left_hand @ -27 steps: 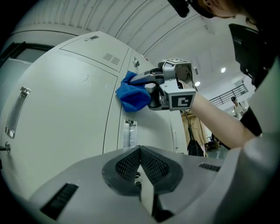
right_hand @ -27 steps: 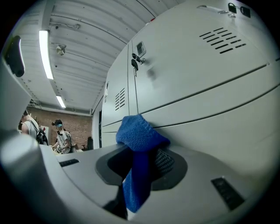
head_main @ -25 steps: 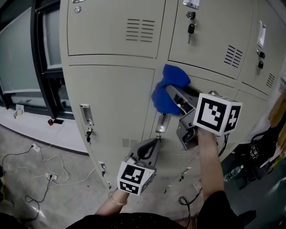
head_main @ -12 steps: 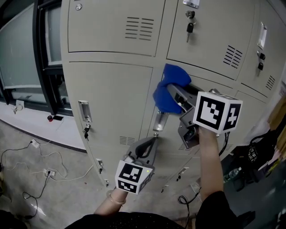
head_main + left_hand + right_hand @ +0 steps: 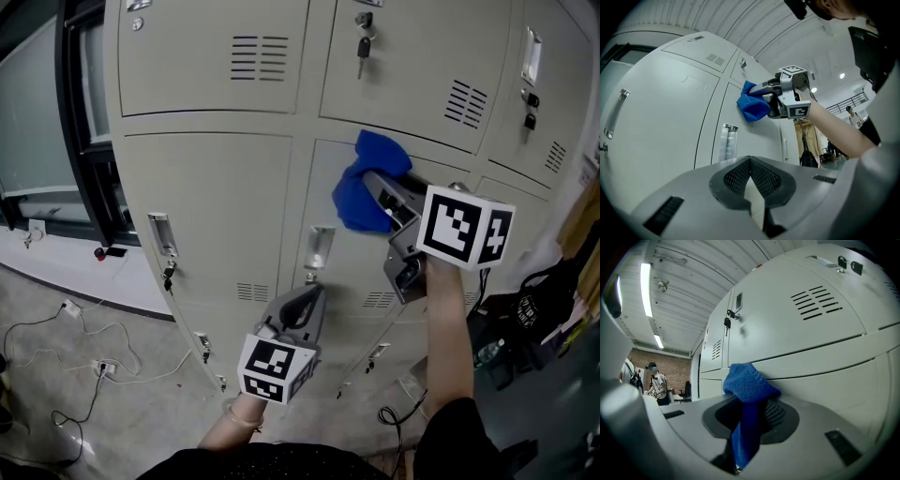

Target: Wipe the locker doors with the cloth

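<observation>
A bank of beige metal lockers [image 5: 216,187] fills most of the head view, cut off at the top and right edges. A grey concrete floor [image 5: 84,403] with loose white cables [image 5: 89,342] lies at lower left. The person's two forearms rise from the bottom edge and hide the foot of the lockers.

The right tongs [image 5: 375,194], right of centre, are clamped on a crumpled blue cloth [image 5: 361,192] and press it against the upper part of a middle-row locker door [image 5: 342,272], just under that door's top seam. In the right gripper view the cloth [image 5: 747,385] bulges past the tips of the right tongs [image 5: 747,427] and a strip hangs down between the jaws. From the head view those tips are buried in the cloth, and the patch of door behind it is hidden.

The left tongs [image 5: 314,292], at lower centre, are closed with nothing between them. They are held off the door, below its recessed silver handle [image 5: 319,248]. The left gripper view shows their mesh pads [image 5: 733,176] meeting at the tip. It also shows the cloth [image 5: 752,103] well above and beyond them.

A small key [image 5: 361,42] hangs from a lock on the door above.

Half a second ago the cloth lay over the seam left of this door, directly above the handle. It now sits to the handle's upper right.
</observation>
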`<state>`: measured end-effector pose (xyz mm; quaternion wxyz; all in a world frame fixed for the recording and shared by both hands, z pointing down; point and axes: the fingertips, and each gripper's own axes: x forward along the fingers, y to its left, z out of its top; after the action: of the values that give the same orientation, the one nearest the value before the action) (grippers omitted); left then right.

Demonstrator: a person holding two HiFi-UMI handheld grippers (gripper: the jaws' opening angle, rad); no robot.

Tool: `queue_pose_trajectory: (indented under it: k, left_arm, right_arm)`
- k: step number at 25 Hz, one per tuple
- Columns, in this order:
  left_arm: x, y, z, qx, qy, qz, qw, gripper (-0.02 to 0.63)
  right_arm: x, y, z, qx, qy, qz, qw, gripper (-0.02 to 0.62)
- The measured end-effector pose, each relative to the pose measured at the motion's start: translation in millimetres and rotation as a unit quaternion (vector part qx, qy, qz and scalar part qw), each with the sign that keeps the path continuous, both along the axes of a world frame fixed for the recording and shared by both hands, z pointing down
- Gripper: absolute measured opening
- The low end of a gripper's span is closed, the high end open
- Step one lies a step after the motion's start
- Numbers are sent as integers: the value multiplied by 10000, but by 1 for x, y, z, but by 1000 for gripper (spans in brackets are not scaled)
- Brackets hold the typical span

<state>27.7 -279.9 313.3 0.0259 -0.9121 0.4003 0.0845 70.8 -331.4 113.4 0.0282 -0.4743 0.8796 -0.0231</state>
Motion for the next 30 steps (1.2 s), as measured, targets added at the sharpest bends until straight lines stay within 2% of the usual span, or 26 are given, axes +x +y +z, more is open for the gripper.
queue_pose_trajectory:
  k: [15, 30]
  left_arm:
    - [36, 6, 8, -143, -134, 173, 9997, 6]
    - [38, -3, 14, -272, -100, 11, 9996, 6]
  right_arm:
    - [80, 5, -2, -27, -210, 466, 9987, 84]
    - [156, 11, 0, -31, -594, 985, 9934, 91]
